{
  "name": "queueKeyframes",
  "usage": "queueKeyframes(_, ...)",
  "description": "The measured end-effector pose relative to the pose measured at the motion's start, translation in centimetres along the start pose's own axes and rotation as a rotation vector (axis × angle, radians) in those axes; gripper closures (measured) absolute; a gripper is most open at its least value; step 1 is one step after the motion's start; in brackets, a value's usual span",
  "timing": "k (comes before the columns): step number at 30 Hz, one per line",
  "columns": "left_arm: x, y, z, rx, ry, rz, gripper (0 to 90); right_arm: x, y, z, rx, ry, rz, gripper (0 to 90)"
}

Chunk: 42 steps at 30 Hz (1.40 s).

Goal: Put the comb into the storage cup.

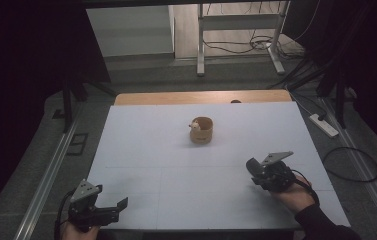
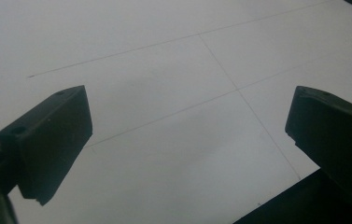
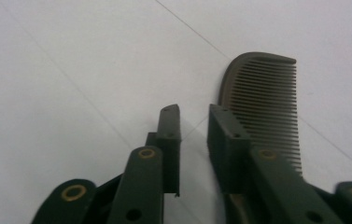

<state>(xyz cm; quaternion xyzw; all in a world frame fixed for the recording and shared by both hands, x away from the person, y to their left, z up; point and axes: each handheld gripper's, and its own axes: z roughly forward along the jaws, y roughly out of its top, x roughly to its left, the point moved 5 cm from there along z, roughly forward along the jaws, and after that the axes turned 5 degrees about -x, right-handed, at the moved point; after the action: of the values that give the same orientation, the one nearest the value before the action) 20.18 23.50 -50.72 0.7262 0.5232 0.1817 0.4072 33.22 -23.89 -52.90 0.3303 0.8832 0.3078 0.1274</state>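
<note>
A dark brown comb (image 3: 264, 93) lies flat on the white table (image 3: 71, 70), teeth pointing right. Its lower part runs under the right-hand jaw of my right gripper (image 3: 193, 112). That gripper is almost shut, with only a narrow strip of table between the jaws and nothing held. In the high view the right gripper (image 1: 252, 165) sits at the table's right side, held in a hand. My left gripper (image 1: 111, 197) rests at the near left corner, and in its own view (image 2: 187, 107) the jaws stand wide open over bare table (image 2: 164, 56).
A small round wooden cup (image 1: 201, 130) with a pale little object (image 1: 194, 124) at its rim stands near the table's middle, far from both grippers. A wooden strip (image 1: 201, 97) edges the far side. A power strip (image 1: 323, 125) and cables lie on the floor at right.
</note>
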Motion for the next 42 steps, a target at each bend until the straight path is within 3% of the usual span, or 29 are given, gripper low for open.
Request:
queueKeyframes(9,0.0,0.0,0.0,0.000,-0.001,0.001,1.3,0.5,-1.0,-2.2,-0.017,-0.034,0.044,45.9)
queueKeyframes(19,0.0,0.0,0.0,0.000,-0.002,-0.002,1.3,0.8,-1.6,-3.3,-0.009,-0.039,0.042,27.1)
queueKeyframes(29,0.0,0.0,0.0,0.001,-0.001,0.000,1.3,0.6,-2.5,-4.0,0.012,-0.078,0.059,7.2)
queueKeyframes(42,0.0,0.0,0.0,0.002,-0.001,0.000,1.3,-0.3,-4.1,-5.3,0.023,-0.103,0.112,0.0)
